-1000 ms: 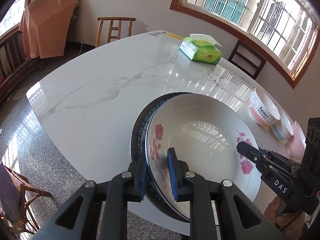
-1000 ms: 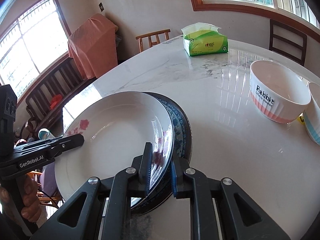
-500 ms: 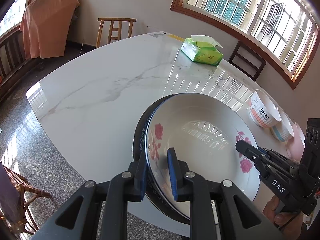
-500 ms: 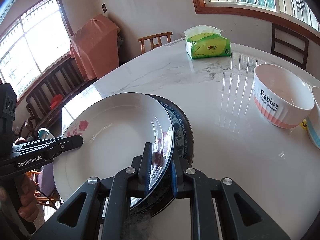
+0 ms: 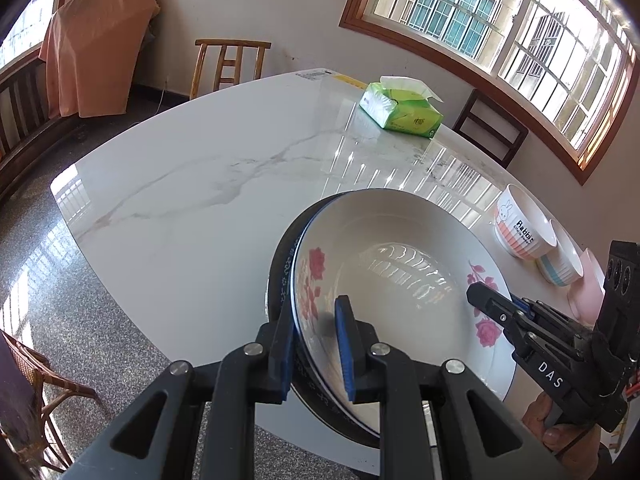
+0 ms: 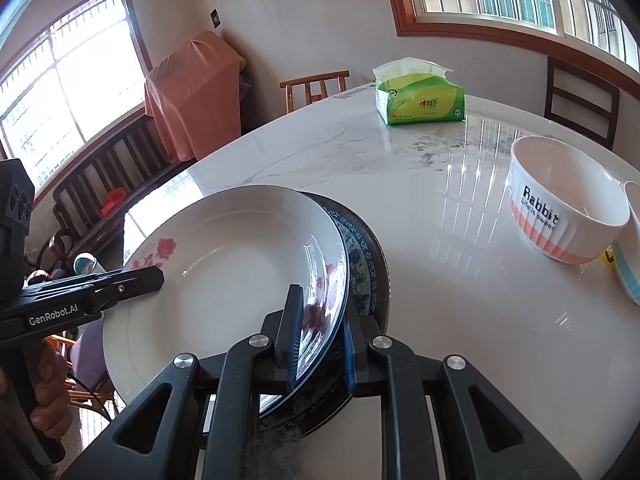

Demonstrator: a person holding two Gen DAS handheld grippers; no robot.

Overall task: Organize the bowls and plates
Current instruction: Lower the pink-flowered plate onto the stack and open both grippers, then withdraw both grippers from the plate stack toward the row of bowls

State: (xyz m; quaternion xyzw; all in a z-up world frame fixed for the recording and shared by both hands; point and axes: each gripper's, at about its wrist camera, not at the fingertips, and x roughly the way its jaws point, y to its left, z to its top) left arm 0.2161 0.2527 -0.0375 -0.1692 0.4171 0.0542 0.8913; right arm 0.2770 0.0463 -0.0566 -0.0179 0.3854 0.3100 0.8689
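A white plate with pink roses [image 5: 400,280] [image 6: 224,272] lies stacked on a dark blue patterned plate [image 5: 280,280] [image 6: 364,248]. My left gripper [image 5: 316,344] is shut on the left rim of both plates. My right gripper [image 6: 320,340] is shut on the right rim of both; it also shows in the left wrist view [image 5: 504,312]. The stack hangs over the near edge of the marble table [image 5: 200,184] [image 6: 460,280]. A white "Rabbit" bowl [image 5: 520,224] [image 6: 564,208], a blue-striped bowl [image 5: 560,260] [image 6: 628,256] and a pink bowl [image 5: 588,284] stand to the right.
A green tissue pack [image 5: 400,112] [image 6: 420,96] lies at the table's far side. Wooden chairs [image 5: 228,64] [image 6: 580,100] stand around the table. A bench [image 6: 104,184] with an orange cloth [image 6: 192,92] runs along the left wall. A wicker chair [image 5: 36,380] stands at the near left.
Both grippers have moved the plate stack slightly forward and upward over the table, and the bowls and tissue pack appear a little lower and nearer. The grips are unchanged.
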